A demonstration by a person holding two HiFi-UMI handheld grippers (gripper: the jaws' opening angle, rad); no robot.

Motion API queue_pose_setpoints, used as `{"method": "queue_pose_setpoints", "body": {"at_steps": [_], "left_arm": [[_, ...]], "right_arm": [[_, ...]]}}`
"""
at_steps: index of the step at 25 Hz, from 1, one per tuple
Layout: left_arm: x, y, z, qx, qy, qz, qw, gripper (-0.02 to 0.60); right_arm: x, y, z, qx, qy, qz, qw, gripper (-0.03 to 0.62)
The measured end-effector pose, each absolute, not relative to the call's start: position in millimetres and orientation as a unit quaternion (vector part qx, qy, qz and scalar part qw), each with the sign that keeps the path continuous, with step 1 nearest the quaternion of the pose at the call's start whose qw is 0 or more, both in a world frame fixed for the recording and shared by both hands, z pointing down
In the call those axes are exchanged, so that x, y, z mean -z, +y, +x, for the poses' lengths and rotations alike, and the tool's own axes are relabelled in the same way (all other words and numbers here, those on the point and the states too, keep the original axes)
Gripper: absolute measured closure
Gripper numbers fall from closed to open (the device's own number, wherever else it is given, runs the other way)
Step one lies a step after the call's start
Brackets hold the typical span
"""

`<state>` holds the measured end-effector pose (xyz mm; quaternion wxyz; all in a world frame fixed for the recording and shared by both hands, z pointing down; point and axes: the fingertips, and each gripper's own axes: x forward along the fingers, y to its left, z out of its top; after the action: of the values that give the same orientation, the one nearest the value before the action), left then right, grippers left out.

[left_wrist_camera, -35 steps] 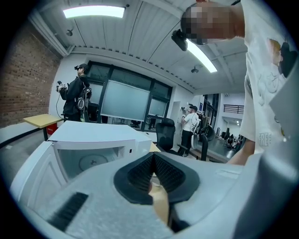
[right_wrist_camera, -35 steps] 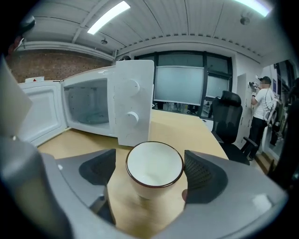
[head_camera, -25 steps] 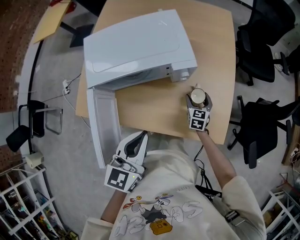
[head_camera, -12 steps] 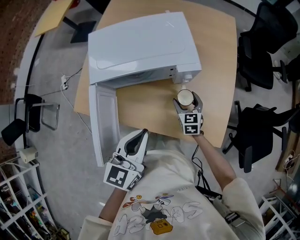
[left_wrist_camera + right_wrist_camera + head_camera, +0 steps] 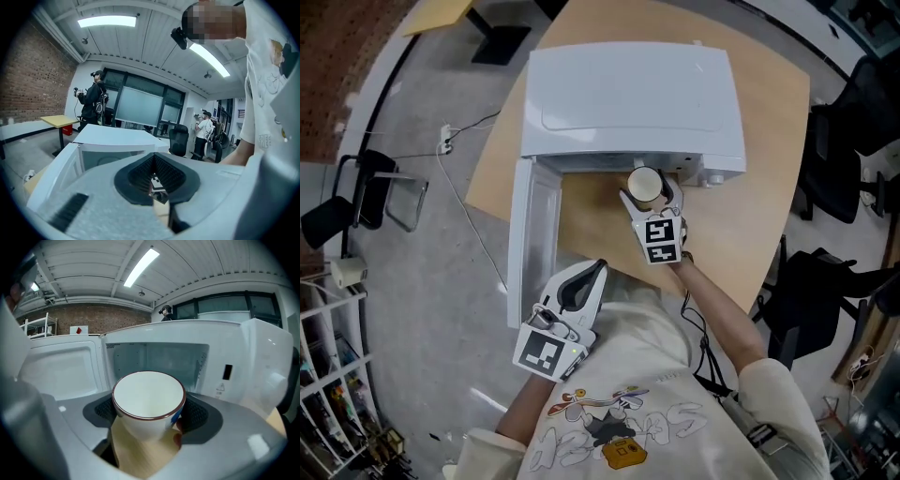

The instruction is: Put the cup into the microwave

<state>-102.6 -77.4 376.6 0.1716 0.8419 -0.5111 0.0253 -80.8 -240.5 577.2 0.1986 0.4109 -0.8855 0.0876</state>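
The white microwave (image 5: 633, 94) stands on the wooden counter (image 5: 750, 225) with its door (image 5: 531, 246) swung wide to the left, and the risks begin at that opening. A carry that runs too low or drifts right could knock the cup against the microwave's front edge, and a base caught on the sill could tip it. The door juts past the counter's edge close to the left tool (image 5: 596, 270), which could bump it into the path.

The right arm reaches forward from the person's body. The right tool (image 5: 649, 194) points slightly downward at the cavity, clamped around the white, brown-rimmed cup (image 5: 644, 184). The cup is upright, apparently lifted, and just short of the opening. The left tool is held near the torso, jaws closed on nothing, aimed toward the door.
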Motion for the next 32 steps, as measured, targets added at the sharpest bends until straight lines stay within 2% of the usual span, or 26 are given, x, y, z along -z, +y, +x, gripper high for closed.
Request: {"method": "queue_pose_setpoints", "body": {"at_steps": [12, 27, 32], "left_arm": [[-374.9, -97.2, -152.4, -0.03, -0.531, 0.832, 0.159, 0.578], [-382.9, -103.7, -173.4, -0.029, -0.538, 0.824, 0.175, 0.578], [-376.9, -100.5, -168.2, -0.022, -0.533, 0.828, 0.173, 0.578]], "right_arm": [[-590.6, -297.8, -171.0, -0.084, -0.89, 0.402, 0.197, 0.191], [-604.0, -328.7, -181.9, -0.086, -0.887, 0.41, 0.195, 0.191], [-589.4, -316.2, -180.8, -0.092, -0.895, 0.393, 0.187, 0.106]]}}
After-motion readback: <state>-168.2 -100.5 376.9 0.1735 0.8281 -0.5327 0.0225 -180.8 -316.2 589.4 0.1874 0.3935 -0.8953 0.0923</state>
